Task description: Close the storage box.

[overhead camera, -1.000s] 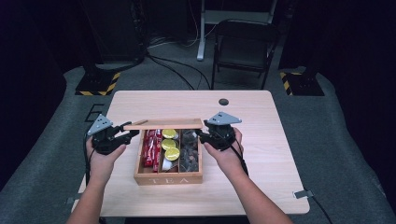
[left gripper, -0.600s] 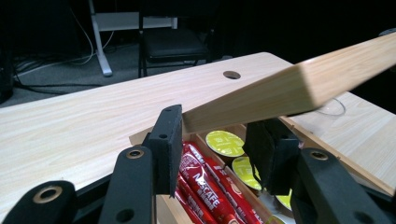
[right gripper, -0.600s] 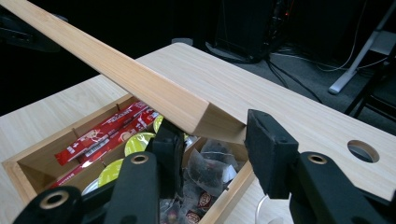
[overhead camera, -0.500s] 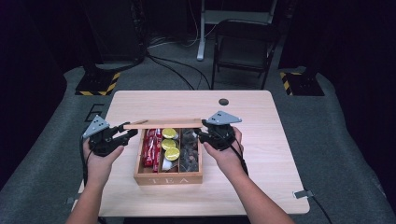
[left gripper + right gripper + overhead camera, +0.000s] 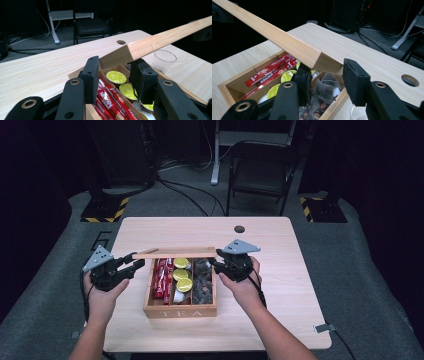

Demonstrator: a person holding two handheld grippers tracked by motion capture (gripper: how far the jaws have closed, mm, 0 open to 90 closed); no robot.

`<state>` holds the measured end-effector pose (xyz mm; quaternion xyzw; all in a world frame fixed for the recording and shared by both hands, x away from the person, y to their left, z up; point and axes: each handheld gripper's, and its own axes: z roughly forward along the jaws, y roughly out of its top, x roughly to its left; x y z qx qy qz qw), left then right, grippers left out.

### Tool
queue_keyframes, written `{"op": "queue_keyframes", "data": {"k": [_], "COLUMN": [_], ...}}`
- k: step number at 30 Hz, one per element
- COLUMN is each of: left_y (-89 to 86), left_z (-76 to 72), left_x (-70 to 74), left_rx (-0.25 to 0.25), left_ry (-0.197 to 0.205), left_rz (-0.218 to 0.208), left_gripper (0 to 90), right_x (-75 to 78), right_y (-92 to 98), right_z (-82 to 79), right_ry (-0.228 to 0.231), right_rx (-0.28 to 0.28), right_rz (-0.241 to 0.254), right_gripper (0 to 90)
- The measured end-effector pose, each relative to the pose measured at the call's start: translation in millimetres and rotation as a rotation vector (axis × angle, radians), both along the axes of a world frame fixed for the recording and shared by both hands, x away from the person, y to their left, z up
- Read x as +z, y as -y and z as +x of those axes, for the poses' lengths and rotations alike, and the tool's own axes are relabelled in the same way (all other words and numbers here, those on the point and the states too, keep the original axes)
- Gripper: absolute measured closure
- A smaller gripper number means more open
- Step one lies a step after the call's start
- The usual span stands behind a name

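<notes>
Lid [image 5: 175,253] raised, the wooden tea box [image 5: 180,311] sits near the front edge of the desk [image 5: 280,245], about midway along it. We see its lid held up by both ends above the back wall of the box.

Our left gripper [image 5: 134,263] pinches the lid's left corner; in the left gripper view the 2 pads [image 5: 93,75] press on the end of the wood [image 5: 140,48], having just closed down on it. Our right gripper [image 5: 216,263] holds the other end: in the right gripper view the corner of the lid [image 5: 294,51] lies between the jaws, touching the right pad [image 5: 352,75], while the left pad's contact is hidden under the wood.

Inside the box we make out 3 compartments: red stick sachets [image 5: 161,277] on the left, yellow-green capsules [image 5: 182,274] in the middle, dark tea bags [image 5: 202,282] on the right. Print on the tea bags is too small to read. The lid's far end is cut off at the frame edge in both gripper views. A round cable hole [image 5: 239,228] lies near the back edge of the desk.
</notes>
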<state>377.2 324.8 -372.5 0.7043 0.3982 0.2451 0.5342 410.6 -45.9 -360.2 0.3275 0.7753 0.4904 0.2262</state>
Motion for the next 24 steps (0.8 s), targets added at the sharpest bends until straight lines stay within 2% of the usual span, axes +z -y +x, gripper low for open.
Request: {"op": "queue_keyframes", "data": {"k": [7,12,15,16,19,24], "left_y": [1.1,-1.3,-2.4,-4.1,-5.1,-4.2], "left_z": [-2.2,-4.6,-7.9,-10.4,-13.1,-18.1], "left_x": [0.9,-0.2,-3.1,-7.0,-11.9,-13.7], "left_rx": [0.005,-0.012,-0.015,-0.023,-0.026,-0.018], "left_ry": [-0.025,-0.025,-0.018,-0.025,-0.035,-0.034], "left_rz": [0.010,0.024,0.014,-0.006,-0.028,-0.006], "left_gripper": [59.1,59.0,59.0,59.0,59.1,59.1], "right_x": [-1.5,-1.5,-4.3,-5.6,-8.4,-12.4], "right_y": [3.7,4.6,6.2,6.2,6.2,6.4], "right_z": [-3.9,-8.1,-11.5,-13.1,-16.5,-19.9], "right_ry": [-0.002,-0.002,-0.001,-0.002,0.005,0.002], "right_rx": [0.020,0.026,0.036,0.031,0.037,0.040], "right_rz": [0.016,0.019,0.026,0.028,0.010,0.009], "right_gripper": [59.1,59.0,58.9,58.9,58.9,58.6]}}
